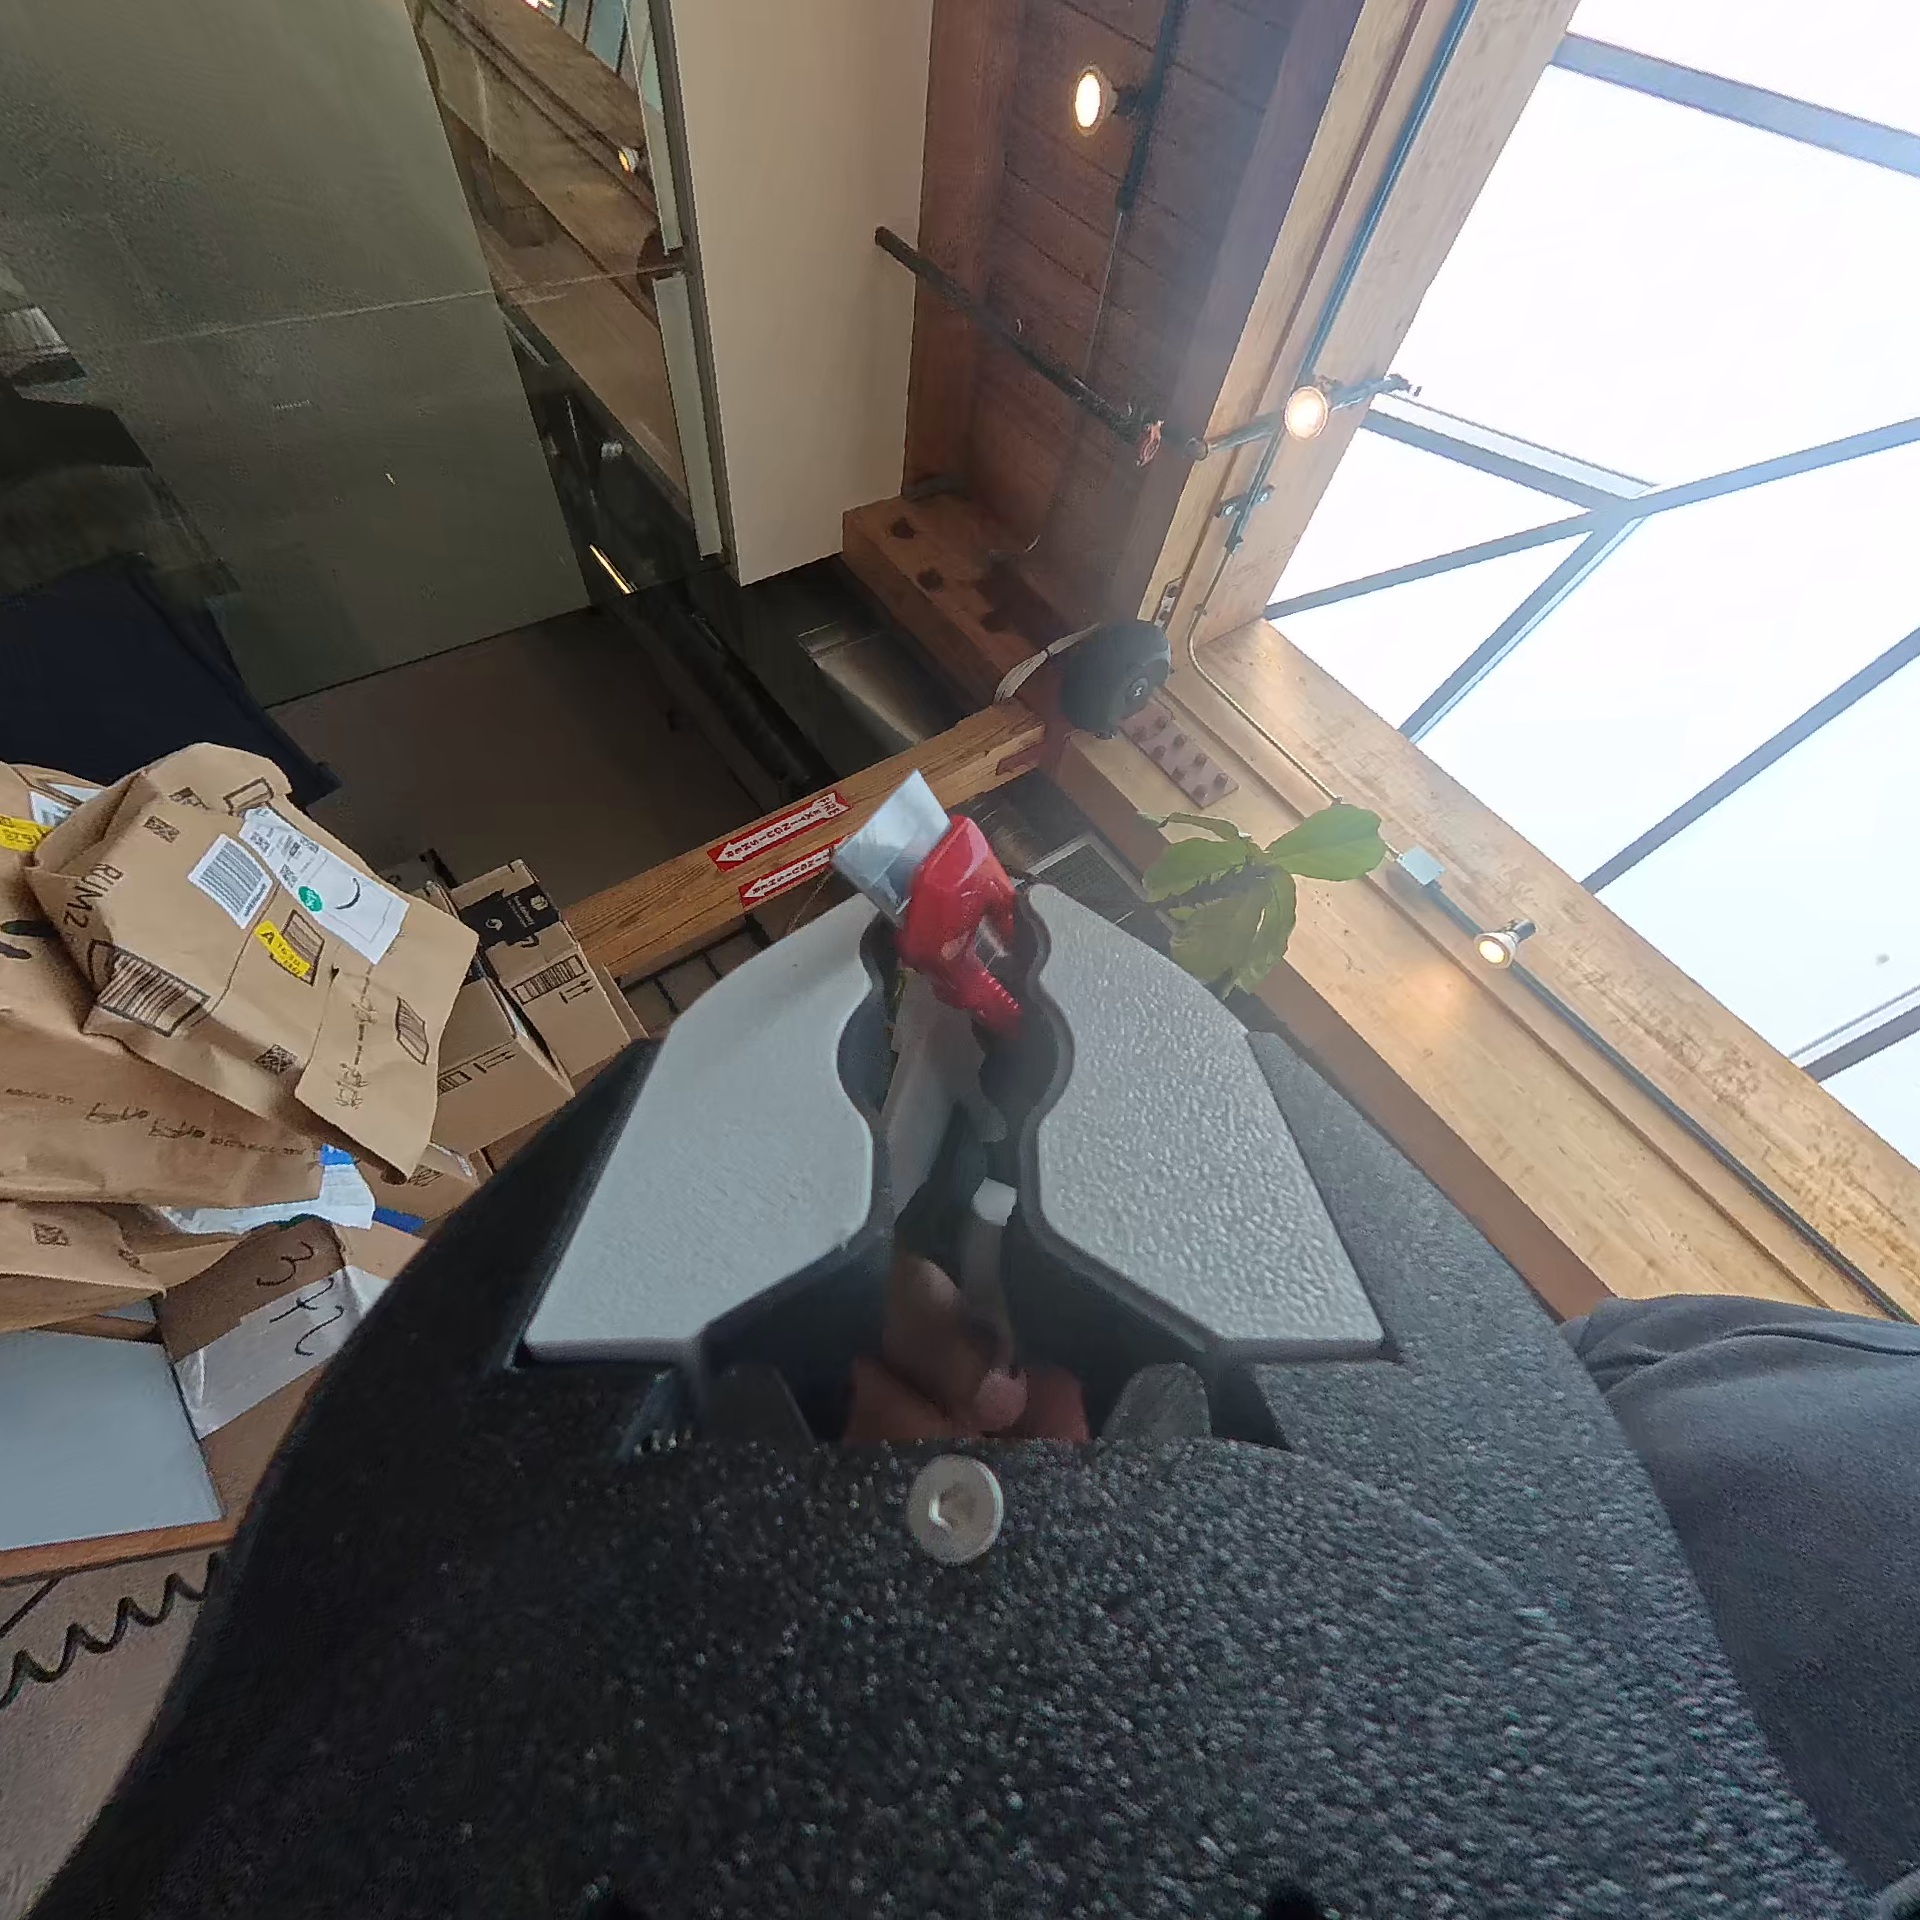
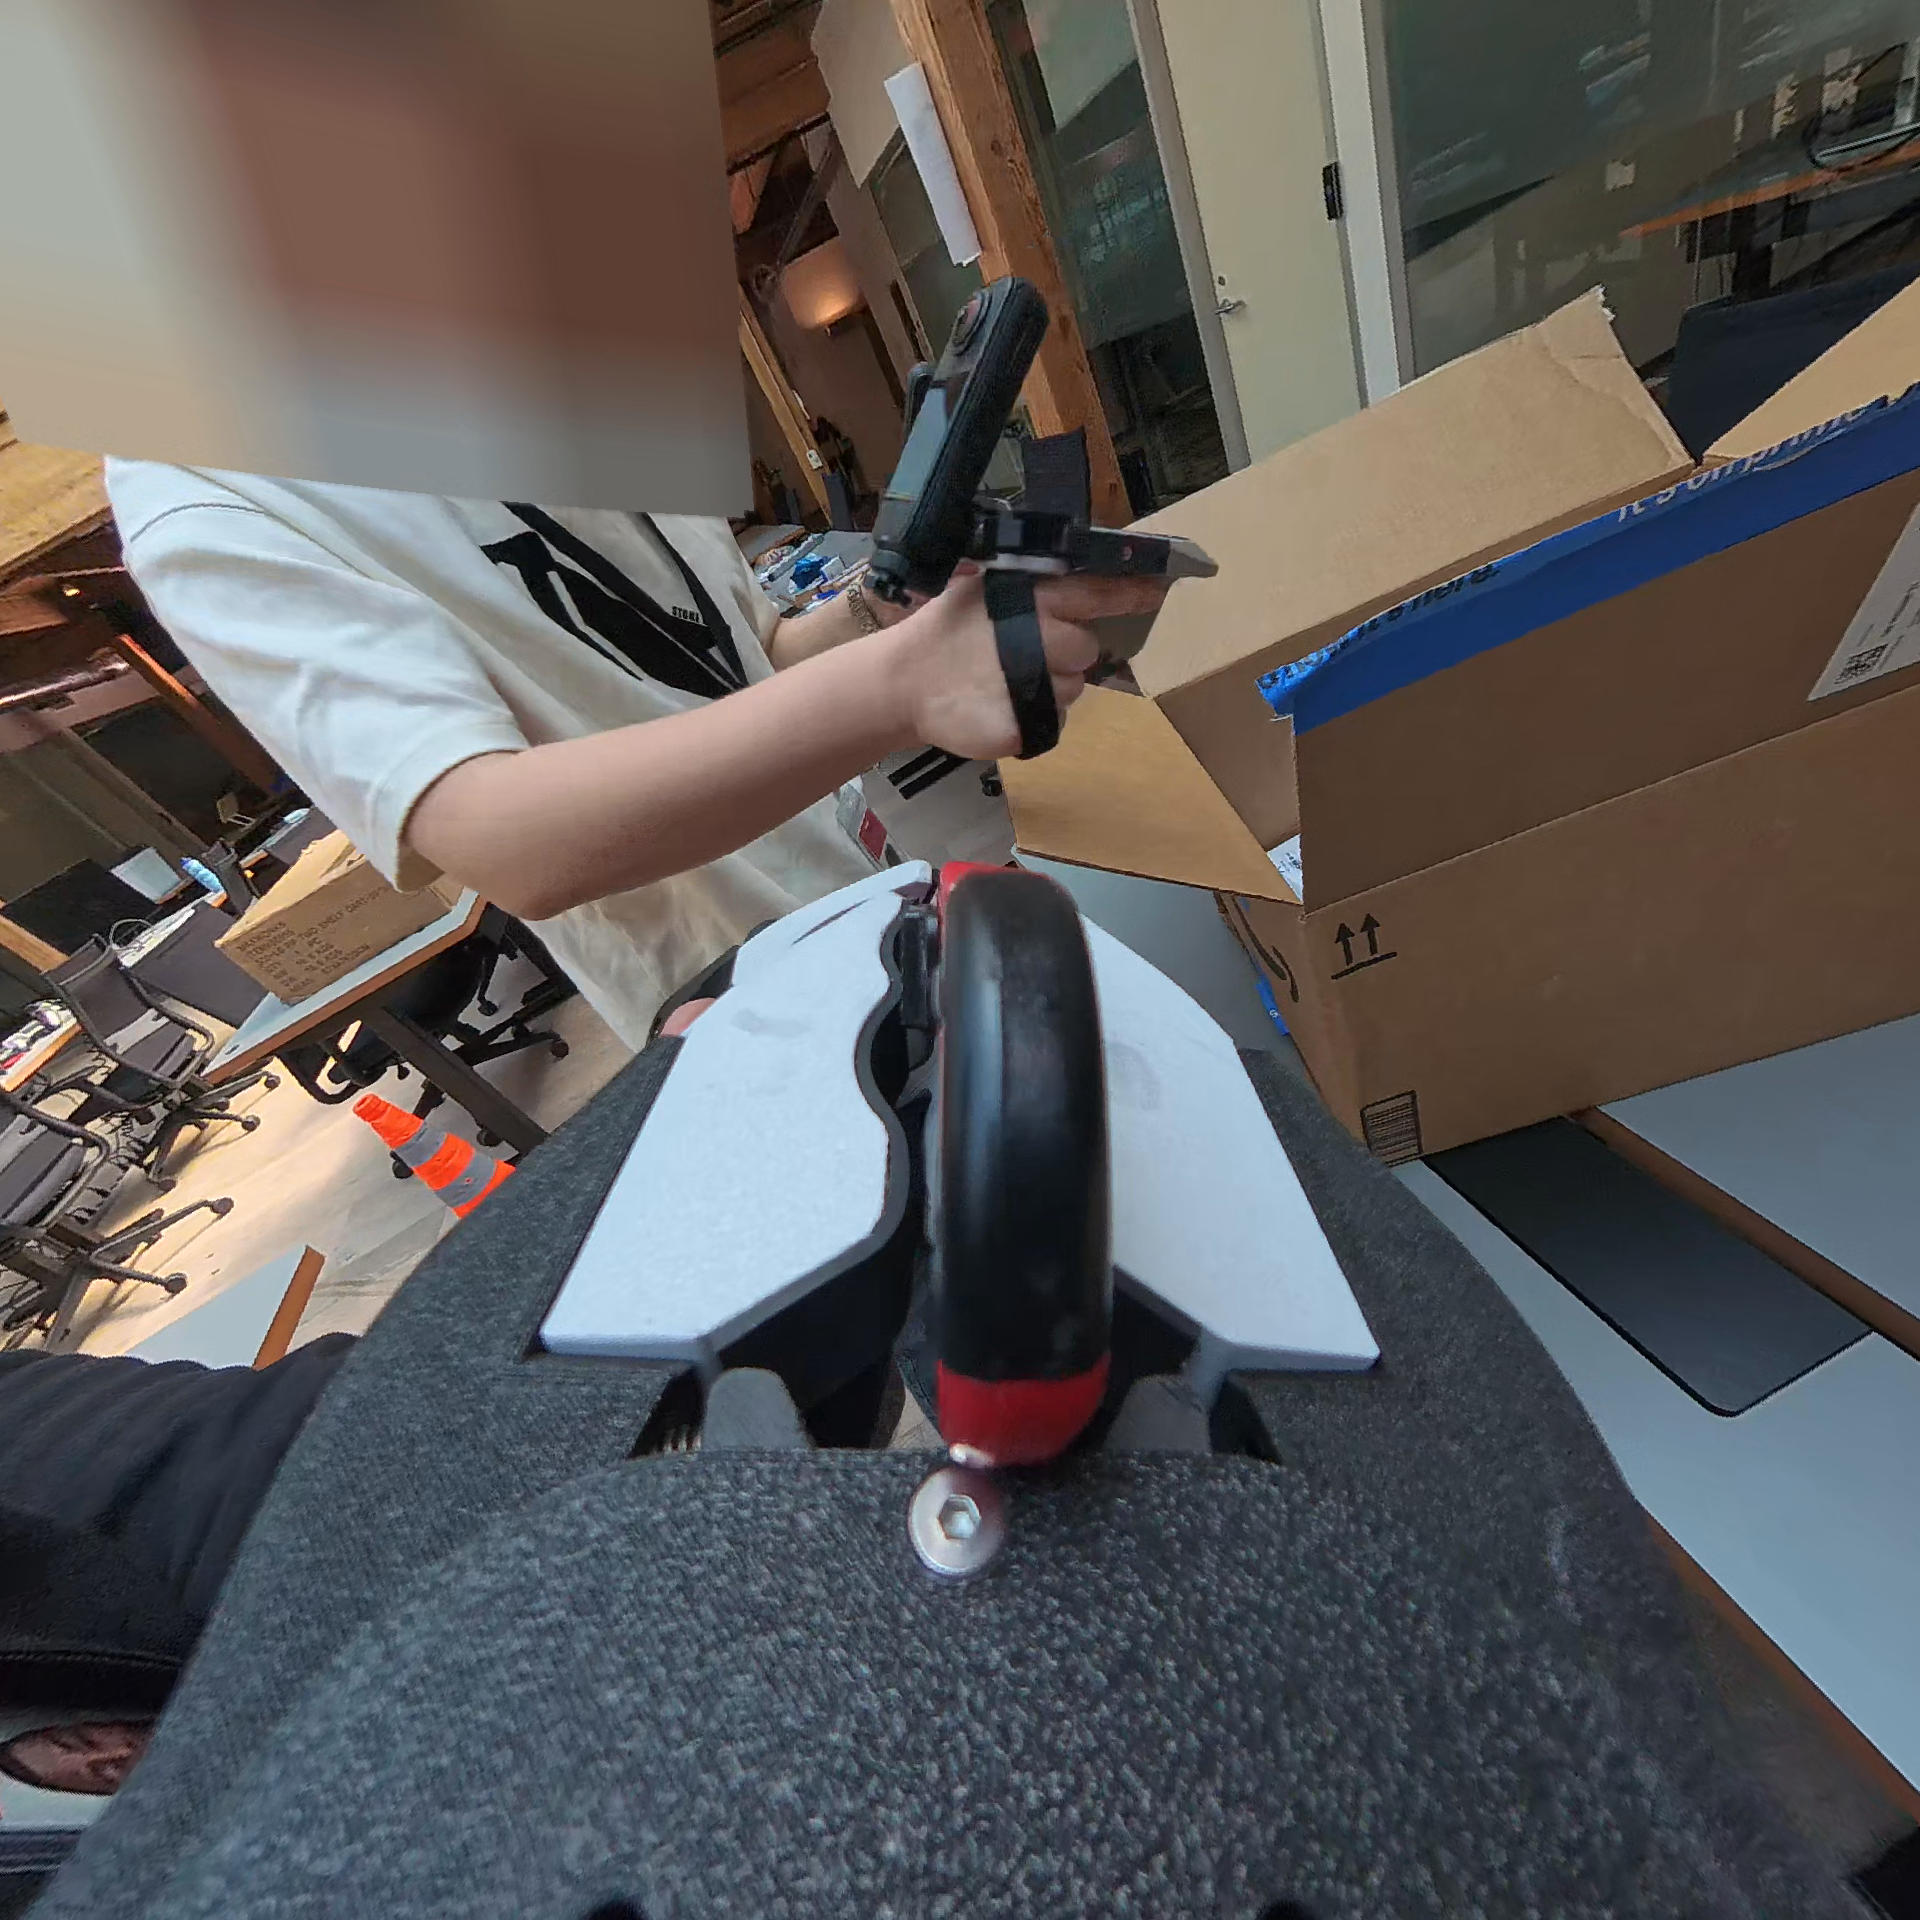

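My left gripper (image 1: 961,940) points up toward the ceiling and is shut on a red utility knife (image 1: 956,920). The knife's silver blade (image 1: 896,844) sticks out past the fingertips. A hand (image 1: 951,1361) shows under the jaws. My right gripper (image 2: 987,920) is shut on a black curved tool handle with red ends (image 2: 1018,1132), which runs lengthwise between the grey fingers (image 2: 748,1143). Beyond it, a person in a white shirt (image 2: 416,644) holds another hand-held gripper (image 2: 1101,556) against the flap of an open cardboard box (image 2: 1558,831).
A pile of brown paper mailers (image 1: 208,987) and small cardboard boxes (image 1: 520,997) sits at left. A wooden beam (image 1: 790,862), a plant (image 1: 1247,883) and a skylight are overhead. The big box stands on a grey table (image 2: 1766,1174). An orange cone (image 2: 436,1153) and office chairs (image 2: 104,1143) are on the floor. My left and right fingertips are right by each other.
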Available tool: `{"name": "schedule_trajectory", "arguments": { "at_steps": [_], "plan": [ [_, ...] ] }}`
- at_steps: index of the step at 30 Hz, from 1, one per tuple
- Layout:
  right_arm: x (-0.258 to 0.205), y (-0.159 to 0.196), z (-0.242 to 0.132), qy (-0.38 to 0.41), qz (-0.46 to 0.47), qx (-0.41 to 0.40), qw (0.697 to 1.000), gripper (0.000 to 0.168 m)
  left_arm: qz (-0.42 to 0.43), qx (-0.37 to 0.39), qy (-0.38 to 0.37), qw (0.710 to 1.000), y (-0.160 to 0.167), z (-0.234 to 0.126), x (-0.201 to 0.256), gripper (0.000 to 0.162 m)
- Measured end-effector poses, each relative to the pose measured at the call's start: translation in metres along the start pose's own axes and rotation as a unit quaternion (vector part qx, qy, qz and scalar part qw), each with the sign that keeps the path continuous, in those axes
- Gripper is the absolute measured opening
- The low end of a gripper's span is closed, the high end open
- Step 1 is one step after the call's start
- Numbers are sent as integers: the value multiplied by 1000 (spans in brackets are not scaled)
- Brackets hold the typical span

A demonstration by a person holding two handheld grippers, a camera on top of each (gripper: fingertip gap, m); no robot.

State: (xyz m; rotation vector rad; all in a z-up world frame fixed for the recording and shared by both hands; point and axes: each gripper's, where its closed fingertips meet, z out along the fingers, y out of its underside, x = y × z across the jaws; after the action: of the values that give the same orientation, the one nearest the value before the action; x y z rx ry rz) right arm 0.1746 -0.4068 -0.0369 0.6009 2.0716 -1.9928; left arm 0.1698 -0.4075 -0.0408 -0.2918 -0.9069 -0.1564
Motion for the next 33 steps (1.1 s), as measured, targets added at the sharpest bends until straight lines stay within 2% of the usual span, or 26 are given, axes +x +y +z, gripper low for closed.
{"name": "schedule_trajectory", "arguments": {
  "at_steps": [2, 10, 20, 33],
  "plan": [
    [-1, 1, 1, -2, 3, 2, 1000, 11, -2, 12, 7, 1000, -1, 0, 1, 20],
    [-4, 4, 5, -24, 35, 6, 999, 14, 12, 53, 35, 998, -5, -8, 6, 13],
    [-7, 4, 2, -48, 79, 23, 995, 12, 57, 47, 43, 996, -2, -12, 11, 9],
    [-7, 5, -4, -36, 49, 19, 998, 13, 27, 29, 61, 997, 6, -13, 8, 11]
  ]
}}
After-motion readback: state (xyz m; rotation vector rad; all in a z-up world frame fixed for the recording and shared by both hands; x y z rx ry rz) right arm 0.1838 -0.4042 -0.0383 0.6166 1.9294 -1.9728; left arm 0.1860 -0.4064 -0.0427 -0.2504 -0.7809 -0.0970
